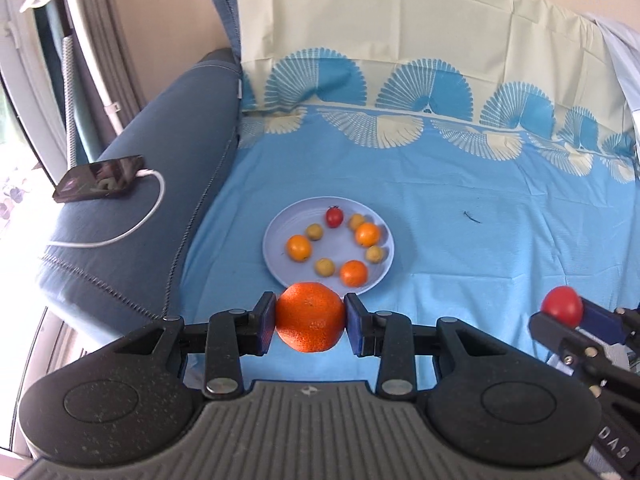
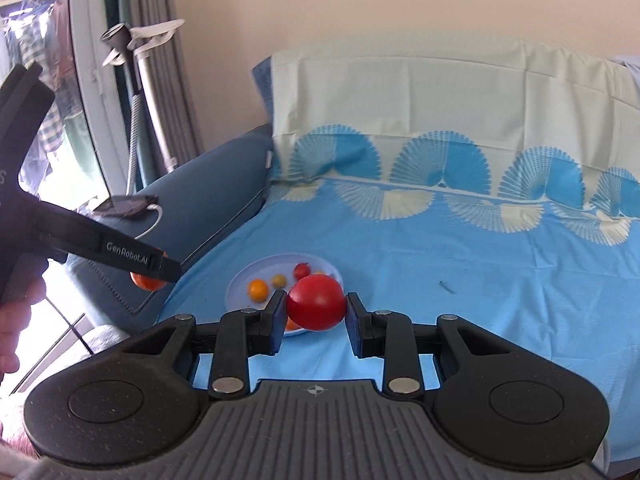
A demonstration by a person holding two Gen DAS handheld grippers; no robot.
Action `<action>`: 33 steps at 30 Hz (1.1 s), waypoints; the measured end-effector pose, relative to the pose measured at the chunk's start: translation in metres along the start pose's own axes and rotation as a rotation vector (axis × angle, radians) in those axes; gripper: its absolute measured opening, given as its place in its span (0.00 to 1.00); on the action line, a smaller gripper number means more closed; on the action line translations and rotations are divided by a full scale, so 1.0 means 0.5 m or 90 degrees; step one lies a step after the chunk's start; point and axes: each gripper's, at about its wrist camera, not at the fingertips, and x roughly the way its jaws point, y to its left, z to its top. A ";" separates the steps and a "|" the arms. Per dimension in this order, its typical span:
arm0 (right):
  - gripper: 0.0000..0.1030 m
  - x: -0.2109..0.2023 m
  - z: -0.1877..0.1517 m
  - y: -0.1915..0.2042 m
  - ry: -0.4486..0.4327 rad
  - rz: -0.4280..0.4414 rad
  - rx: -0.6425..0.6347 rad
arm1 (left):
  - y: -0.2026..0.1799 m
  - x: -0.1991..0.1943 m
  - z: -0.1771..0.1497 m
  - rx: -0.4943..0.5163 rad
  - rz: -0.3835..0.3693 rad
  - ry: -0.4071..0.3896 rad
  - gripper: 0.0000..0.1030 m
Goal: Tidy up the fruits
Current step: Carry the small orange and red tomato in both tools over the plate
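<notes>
We hold the firm orange (image 1: 310,317) tight in our left gripper (image 1: 310,320) and the soft, squishy tomato (image 2: 316,302) gently by its sides in our right gripper (image 2: 316,312).

A sofa seat draped in a light blue sheet (image 1: 460,240) carries everything — the cloth's cream band with blue fan shapes climbs the backrest. A pale blue plate (image 1: 276,236) sits directly on the sheet. On the dark blue armrest (image 1: 132,216) lies a phone (image 1: 98,178) — its white cable (image 1: 154,204) plugged in.
</notes>
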 end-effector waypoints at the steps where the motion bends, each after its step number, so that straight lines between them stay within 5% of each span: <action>1: 0.31 -0.005 -0.004 0.012 0.002 0.002 -0.007 | 0.007 -0.007 -0.007 -0.004 -0.003 -0.002 0.39; 22: 0.31 -0.022 -0.014 0.082 0.007 -0.005 -0.052 | 0.058 -0.043 -0.041 -0.042 -0.031 -0.020 0.39; 33: 0.31 0.021 -0.005 0.057 0.045 -0.007 -0.045 | 0.059 0.020 -0.018 -0.046 -0.030 0.016 0.39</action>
